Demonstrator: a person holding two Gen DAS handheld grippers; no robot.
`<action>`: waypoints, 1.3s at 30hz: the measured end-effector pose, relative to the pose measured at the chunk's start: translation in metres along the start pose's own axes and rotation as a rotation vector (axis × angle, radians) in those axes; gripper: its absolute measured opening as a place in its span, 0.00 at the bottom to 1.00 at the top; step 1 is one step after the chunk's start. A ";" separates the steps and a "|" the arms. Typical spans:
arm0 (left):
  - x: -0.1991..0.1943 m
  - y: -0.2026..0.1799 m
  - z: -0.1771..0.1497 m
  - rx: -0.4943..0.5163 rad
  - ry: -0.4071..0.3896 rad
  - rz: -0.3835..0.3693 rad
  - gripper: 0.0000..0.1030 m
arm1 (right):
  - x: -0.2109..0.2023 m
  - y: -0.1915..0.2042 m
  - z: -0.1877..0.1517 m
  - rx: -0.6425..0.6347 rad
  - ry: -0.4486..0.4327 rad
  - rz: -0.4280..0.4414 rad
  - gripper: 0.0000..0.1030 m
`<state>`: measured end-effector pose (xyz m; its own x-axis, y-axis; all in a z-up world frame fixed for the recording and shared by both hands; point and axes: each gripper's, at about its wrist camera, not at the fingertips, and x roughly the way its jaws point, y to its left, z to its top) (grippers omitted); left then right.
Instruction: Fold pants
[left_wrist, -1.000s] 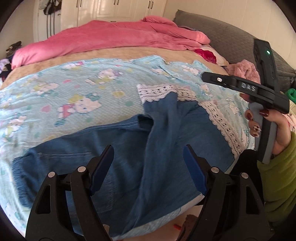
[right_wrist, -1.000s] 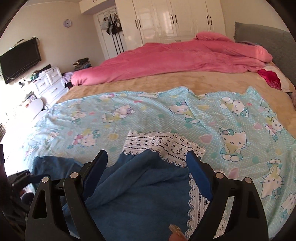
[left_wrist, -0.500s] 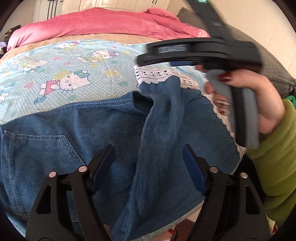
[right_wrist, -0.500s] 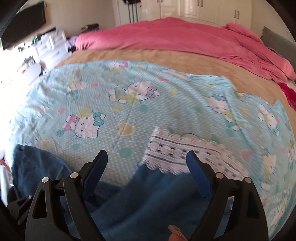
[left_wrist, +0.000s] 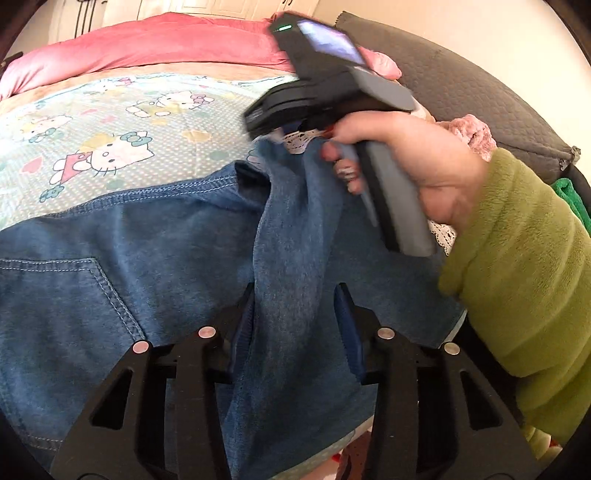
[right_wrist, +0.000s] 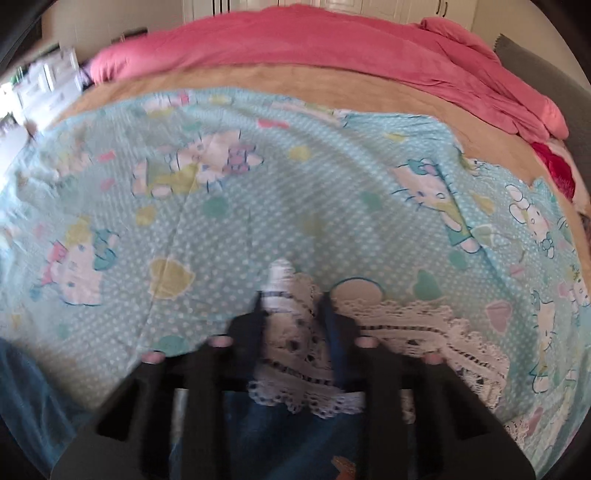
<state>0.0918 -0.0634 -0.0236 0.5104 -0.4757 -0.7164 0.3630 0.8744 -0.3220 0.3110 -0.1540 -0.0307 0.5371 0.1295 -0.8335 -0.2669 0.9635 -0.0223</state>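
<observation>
Bedroom light falls across a wide bed, with a pink duvet heaped along the far side and a pale blue cartoon-cat sheet spread over the near half. On that sheet lie your blue denim pants, right at the near edge of the bed, a stitched back pocket showing on the left in the left wrist view and a raised fold of denim running up the middle. Your left claw sits low over that fold, its jaws have just been closing, and the fold now stands between the two blue pads, which look to be touching the cloth on both sides. Over on the right, your right hand, in a green fleece sleeve, holds the other tool down at the far end of the denim. From the right wrist view, which is blurred, your right claw has just been closing too, and its jaws are pinched on a bunch of white lace trim, the lace squeezed up into a peak between the fingers, with more of it trailing off to the right on the sheet. Dark denim shows just below the lace, under the claw. Beyond the hand, a dark grey headboard sits at the right edge of the bed.
</observation>
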 end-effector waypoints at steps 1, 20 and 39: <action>0.001 0.002 0.001 0.003 -0.001 0.003 0.33 | -0.007 -0.007 -0.001 0.013 -0.016 0.021 0.12; -0.018 -0.013 -0.008 0.177 -0.049 0.129 0.01 | -0.166 -0.143 -0.128 0.347 -0.212 0.212 0.10; -0.004 -0.037 -0.039 0.327 0.041 0.191 0.04 | -0.176 -0.161 -0.260 0.494 -0.069 0.221 0.12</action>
<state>0.0459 -0.0902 -0.0325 0.5637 -0.2971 -0.7707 0.4975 0.8670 0.0297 0.0513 -0.3926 -0.0238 0.5662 0.3409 -0.7505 0.0191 0.9048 0.4253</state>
